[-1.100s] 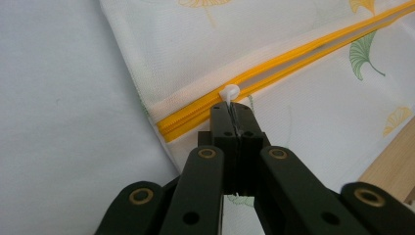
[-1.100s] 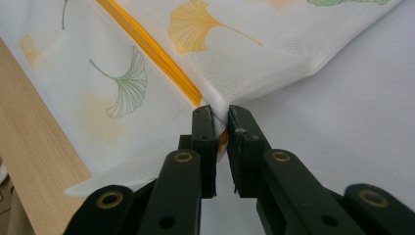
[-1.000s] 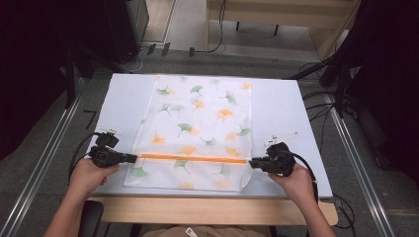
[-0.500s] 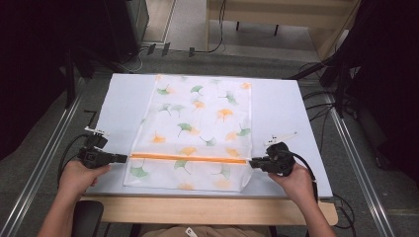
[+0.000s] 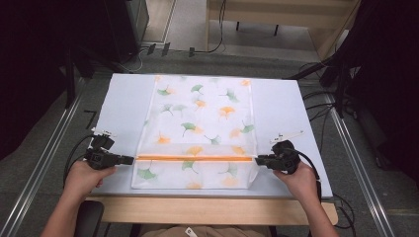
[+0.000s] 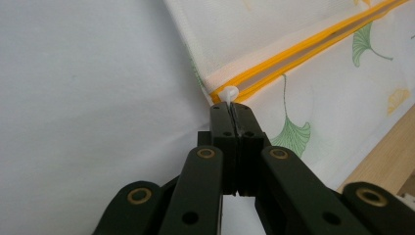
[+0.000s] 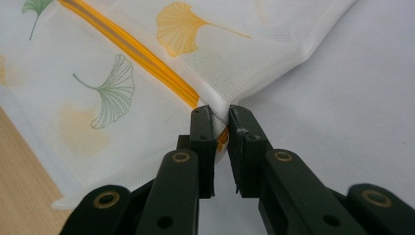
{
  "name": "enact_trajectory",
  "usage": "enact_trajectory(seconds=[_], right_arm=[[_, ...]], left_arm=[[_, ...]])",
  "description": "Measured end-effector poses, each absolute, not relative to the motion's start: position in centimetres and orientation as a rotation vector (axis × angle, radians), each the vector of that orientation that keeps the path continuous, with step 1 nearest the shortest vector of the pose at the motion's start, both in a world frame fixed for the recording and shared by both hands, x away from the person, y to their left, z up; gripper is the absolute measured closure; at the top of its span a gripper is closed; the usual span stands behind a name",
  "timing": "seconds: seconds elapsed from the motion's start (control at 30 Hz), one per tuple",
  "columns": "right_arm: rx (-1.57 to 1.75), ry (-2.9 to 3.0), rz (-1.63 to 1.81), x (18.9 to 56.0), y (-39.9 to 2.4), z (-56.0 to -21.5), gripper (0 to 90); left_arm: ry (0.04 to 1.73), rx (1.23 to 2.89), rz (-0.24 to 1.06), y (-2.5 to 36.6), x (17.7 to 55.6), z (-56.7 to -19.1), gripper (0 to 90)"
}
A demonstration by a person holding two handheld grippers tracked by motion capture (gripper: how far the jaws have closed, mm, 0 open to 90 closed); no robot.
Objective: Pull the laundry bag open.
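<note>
Mesh bag lies flat on the table, its orange zipper running between your hands. Keep your left gripper clamped on the white zipper pull. Your right gripper, jaws just easing apart, straddles the bag's end; pinch it firmly so the zipper stays taut.

Bright table, dark surroundings

Even overhead light washes the white table with soft shadows; the room's edges fall into black. Both gripper views are sharp mid-frame, with nearest linkages slightly soft.
</note>
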State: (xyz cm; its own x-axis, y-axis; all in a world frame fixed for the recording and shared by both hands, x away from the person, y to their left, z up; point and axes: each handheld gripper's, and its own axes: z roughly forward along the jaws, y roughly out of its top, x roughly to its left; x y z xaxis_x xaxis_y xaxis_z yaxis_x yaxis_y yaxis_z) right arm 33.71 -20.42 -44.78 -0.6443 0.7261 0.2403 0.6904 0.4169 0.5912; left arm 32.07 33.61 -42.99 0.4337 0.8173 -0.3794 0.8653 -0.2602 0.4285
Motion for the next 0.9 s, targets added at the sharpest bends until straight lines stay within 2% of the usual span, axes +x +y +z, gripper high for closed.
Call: enact_trajectory(seconds=[0.17, 0.23, 0.37, 0.5, 0.6, 0.77, 0.9], right_arm=[[1.309, 2.598, 1.043, 33.74, -20.49, -44.76, 81.0], [1.308, 2.595, 1.056, 33.70, -20.45, -44.65, 78.4], [1.291, 2.582, 1.091, 33.64, -20.47, -44.53, 69.0], [1.244, 2.555, 1.139, 33.53, -20.33, -44.37, 52.5], [1.221, 2.531, 1.174, 33.52, -20.30, -44.23, 45.6], [1.197, 2.512, 1.182, 33.54, -20.37, -44.28, 40.3], [1.196, 2.513, 1.175, 33.64, -20.50, -44.48, 38.7]], left_arm=[[1.382, 2.124, -0.109, 33.41, 32.04, -43.12, 89.8], [1.367, 2.113, -0.106, 33.34, 31.98, -43.04, 86.0], [1.329, 2.120, -0.101, 33.21, 31.96, -43.00, 76.5], [1.252, 2.121, -0.060, 32.95, 31.89, -42.79, 60.6], [1.222, 2.120, -0.031, 32.77, 31.86, -42.70, 51.0], [1.191, 2.121, 0.028, 32.72, 31.82, -42.67, 41.2], [1.189, 2.118, 0.061, 32.93, 31.88, -42.66, 37.1]])
